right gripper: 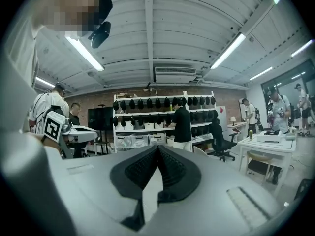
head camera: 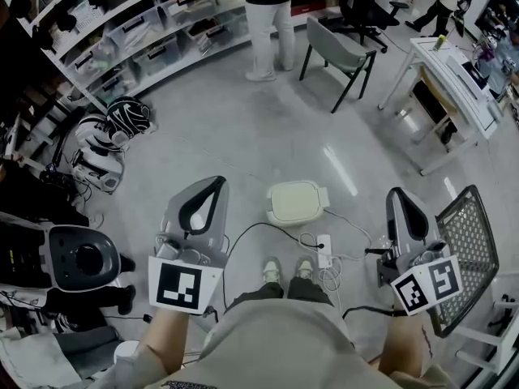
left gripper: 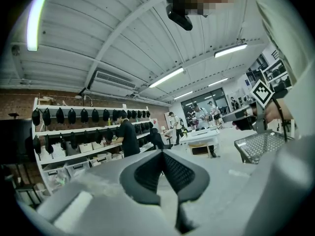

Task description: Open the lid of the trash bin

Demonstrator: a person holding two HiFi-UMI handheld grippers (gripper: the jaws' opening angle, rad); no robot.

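A small pale trash bin (head camera: 296, 202) stands on the grey floor just ahead of the person's shoes, its lid down. My left gripper (head camera: 212, 186) is held to the bin's left, above the floor, jaws shut with tips touching and nothing between them. My right gripper (head camera: 396, 194) is held to the bin's right, also shut and empty. Both gripper views point out level across the room, not at the bin: the left gripper (left gripper: 163, 154) and right gripper (right gripper: 157, 148) show closed jaw tips there.
A white power strip (head camera: 323, 250) with cables lies by the right shoe. A black mesh basket (head camera: 464, 248) stands at the right, a grey chair (head camera: 336, 49) and white table (head camera: 451, 79) beyond. Shelves (head camera: 146, 35) line the back left; a person (head camera: 269, 19) stands there. Bags and equipment (head camera: 73, 258) crowd the left.
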